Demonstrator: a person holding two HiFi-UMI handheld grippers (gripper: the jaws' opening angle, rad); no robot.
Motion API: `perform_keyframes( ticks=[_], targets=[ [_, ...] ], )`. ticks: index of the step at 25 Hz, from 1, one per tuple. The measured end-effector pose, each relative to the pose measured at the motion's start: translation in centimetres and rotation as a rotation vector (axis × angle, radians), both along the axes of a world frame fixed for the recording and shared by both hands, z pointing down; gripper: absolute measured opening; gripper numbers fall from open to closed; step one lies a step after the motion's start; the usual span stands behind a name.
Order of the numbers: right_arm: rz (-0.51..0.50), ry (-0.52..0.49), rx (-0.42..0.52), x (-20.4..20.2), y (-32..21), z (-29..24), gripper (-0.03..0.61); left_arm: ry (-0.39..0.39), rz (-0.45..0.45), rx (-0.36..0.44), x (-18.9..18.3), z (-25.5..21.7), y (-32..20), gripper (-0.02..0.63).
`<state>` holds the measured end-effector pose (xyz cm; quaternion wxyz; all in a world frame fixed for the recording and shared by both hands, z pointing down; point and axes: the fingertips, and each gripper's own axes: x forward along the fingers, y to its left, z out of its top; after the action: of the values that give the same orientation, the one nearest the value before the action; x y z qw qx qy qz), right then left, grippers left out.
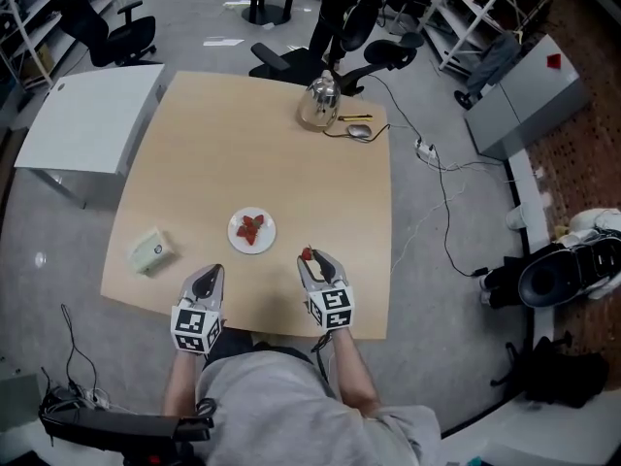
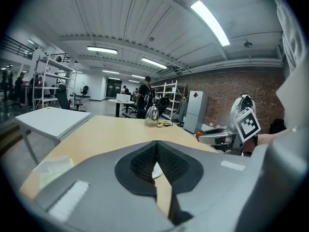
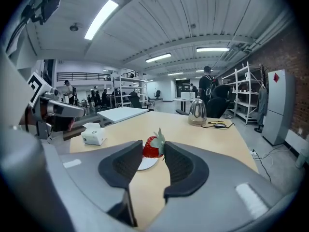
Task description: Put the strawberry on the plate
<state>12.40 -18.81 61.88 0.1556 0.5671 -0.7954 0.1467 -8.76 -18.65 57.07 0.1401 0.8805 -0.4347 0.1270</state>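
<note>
A white plate (image 1: 251,244) lies on the wooden table (image 1: 262,163) with strawberry pieces (image 1: 251,227) on it. My right gripper (image 1: 310,257) hovers just right of the plate, shut on a red strawberry (image 1: 307,253). In the right gripper view the strawberry (image 3: 150,150) with its green leaves sits pinched between the two dark pads, and the plate (image 3: 146,164) shows behind it. My left gripper (image 1: 211,273) stays near the table's front edge, left of the plate, its jaws shut with nothing in them (image 2: 156,144). From the left gripper view the right gripper (image 2: 200,136) shows at the right.
A small tissue box (image 1: 151,250) lies at the table's left front. A metal kettle (image 1: 319,103), a pen and a mouse (image 1: 360,131) sit at the far edge. A white side table (image 1: 92,115) stands to the left; cables (image 1: 441,202) run over the floor at the right.
</note>
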Motion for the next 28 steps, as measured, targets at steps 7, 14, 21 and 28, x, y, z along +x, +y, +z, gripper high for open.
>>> perform_keyframes(
  ticks=[7,14,21,28],
  targets=[
    [-0.055,-0.007,-0.029,-2.2,-2.9,1.2,0.152,-0.010,-0.033,-0.025,-1.5,0.8,-2.2,0.020],
    [-0.092,-0.011,-0.070,-3.6,-5.2,3.3,0.152,-0.019,-0.058,-0.051,-2.5,1.8,-3.9,0.020],
    [-0.138,0.013,-0.113,-4.6,-6.8,5.7,0.152,-0.034,-0.070,-0.079,-2.9,2.5,-5.0,0.020],
    [-0.177,0.011,-0.161,-5.8,-8.1,8.2,0.152,-0.043,-0.086,-0.101,-3.3,3.2,-6.2,0.020]
  ],
)
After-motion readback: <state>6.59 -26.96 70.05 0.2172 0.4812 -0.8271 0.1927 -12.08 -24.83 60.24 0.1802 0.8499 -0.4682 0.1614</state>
